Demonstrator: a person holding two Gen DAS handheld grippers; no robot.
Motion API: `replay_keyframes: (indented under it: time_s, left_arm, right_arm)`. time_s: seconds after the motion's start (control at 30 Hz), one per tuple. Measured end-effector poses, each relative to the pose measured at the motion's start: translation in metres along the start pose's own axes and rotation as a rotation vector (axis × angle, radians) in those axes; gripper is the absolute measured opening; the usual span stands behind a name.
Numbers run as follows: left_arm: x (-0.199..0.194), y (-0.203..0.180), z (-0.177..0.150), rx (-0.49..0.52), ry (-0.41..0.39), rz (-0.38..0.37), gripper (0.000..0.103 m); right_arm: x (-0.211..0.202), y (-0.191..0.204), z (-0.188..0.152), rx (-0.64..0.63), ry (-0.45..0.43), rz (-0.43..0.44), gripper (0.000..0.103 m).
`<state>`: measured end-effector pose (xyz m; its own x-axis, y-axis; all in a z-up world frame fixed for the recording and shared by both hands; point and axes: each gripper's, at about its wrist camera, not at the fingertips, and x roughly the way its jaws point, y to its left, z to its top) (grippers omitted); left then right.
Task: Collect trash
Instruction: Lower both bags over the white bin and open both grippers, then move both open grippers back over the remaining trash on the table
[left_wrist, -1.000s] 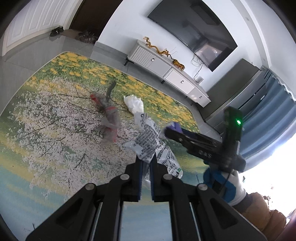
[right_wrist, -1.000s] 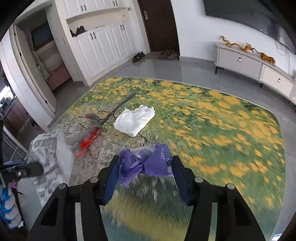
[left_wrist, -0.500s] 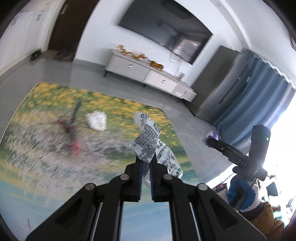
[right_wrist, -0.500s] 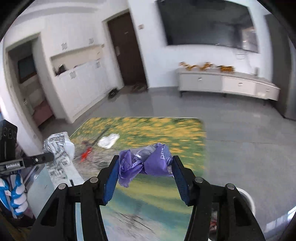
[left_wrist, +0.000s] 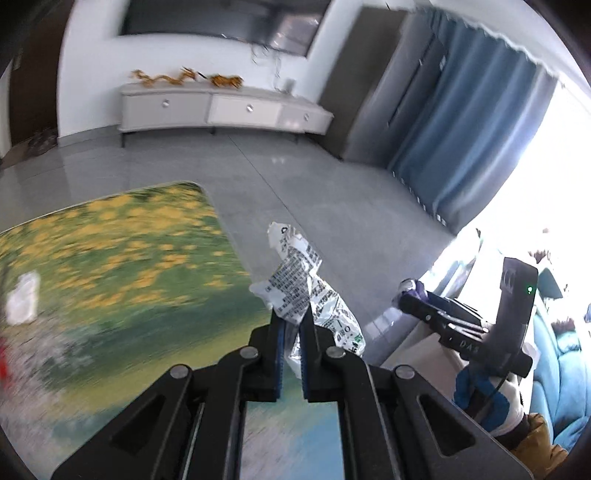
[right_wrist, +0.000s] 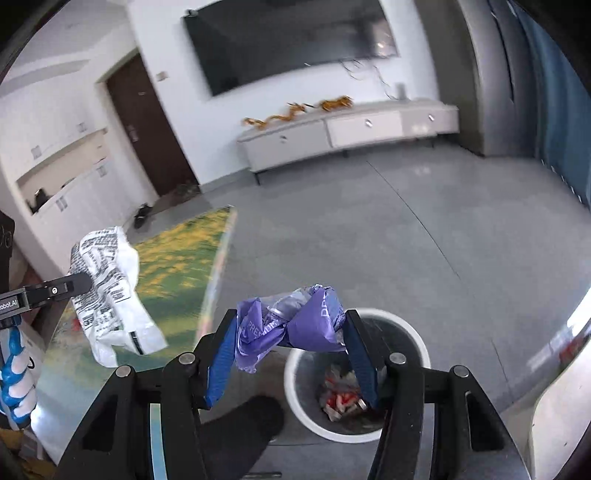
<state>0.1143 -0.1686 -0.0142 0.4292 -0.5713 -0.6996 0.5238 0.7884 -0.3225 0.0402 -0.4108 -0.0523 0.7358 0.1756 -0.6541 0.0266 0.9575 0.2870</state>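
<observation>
**Two pieces of trash held up near the bin**

The left hand-held gripper (left_wrist: 291, 325) is pinched tight on a crumpled white wrapper (left_wrist: 303, 288) with black print. The wrapper sticks up out of the blue pads toward 12 o'clock and flops down toward 3 o'clock. From the right wrist camera, the same wrapper (right_wrist: 110, 291) hangs in the air at 9 o'clock, over the edge of the flower rug (right_wrist: 181, 262).

The right hand-held gripper (right_wrist: 290, 332) is squeezing a scrunched purple bag (right_wrist: 291, 325) between its two blue pads. The pads sit wide apart because the bag is bulky. The bag is up in the air, not touching the floor.

A white trash bin (right_wrist: 417, 347) stands on the grey floor (right_wrist: 406, 240), just below and behind the purple bag, toward 5 o'clock. Some red and white scraps (right_wrist: 341, 398) lie in the bottom of it.

In the left wrist camera, the right hand-held gripper (left_wrist: 410, 291) shows at 3 o'clock with a bit of purple at its tip. A small white piece of trash (left_wrist: 24, 297) lies on the rug at 9 o'clock, well apart from both grippers. It is blurry. A long white cabinet (right_wrist: 351, 133) stands by the far wall under a big dark TV (right_wrist: 291, 40).
</observation>
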Motion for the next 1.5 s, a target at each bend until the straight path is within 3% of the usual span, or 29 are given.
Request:
replay_keyframes:
  time_s: [0.43,0.47,0.57,0.7,0.87,1.0,1.33,1.5]
  left_arm:
    - [0.169,-0.049,0.01,0.058,0.217,0.028,0.011]
    - [0.179,-0.05,0.008,0.054,0.233,0.023,0.016]
    - [0.194,-0.05,0.004,0.035,0.251,0.009,0.045]
    - [0.199,-0.046,0.004,0.013,0.25,-0.019,0.048]
    - [0.179,-0.042,0.007,0.015,0.207,-0.039,0.048]
    - [0.139,-0.043,0.011,0.048,0.11,-0.007,0.048]
    - [0.006,-0.021,0.004,0.087,-0.186,0.157,0.048]
    - [-0.052,0.004,-0.008,0.072,-0.26,0.275,0.055]
  right_arm:
    - [0.068,-0.078,-0.015,0.123,0.095,-0.062,0.061]
    - [0.074,-0.081,-0.014,0.13,0.102,-0.067,0.063]
    - [0.086,-0.089,-0.017,0.147,0.125,-0.077,0.063]
    - [0.095,-0.094,-0.022,0.163,0.149,-0.09,0.065]
    - [0.086,-0.088,-0.024,0.172,0.139,-0.094,0.065]
    - [0.066,-0.076,-0.015,0.146,0.1,-0.112,0.067]
    - [-0.018,0.002,0.023,0.054,-0.078,-0.126,0.079]
    - [-0.038,0.062,0.026,0.002,-0.144,-0.09,0.085]
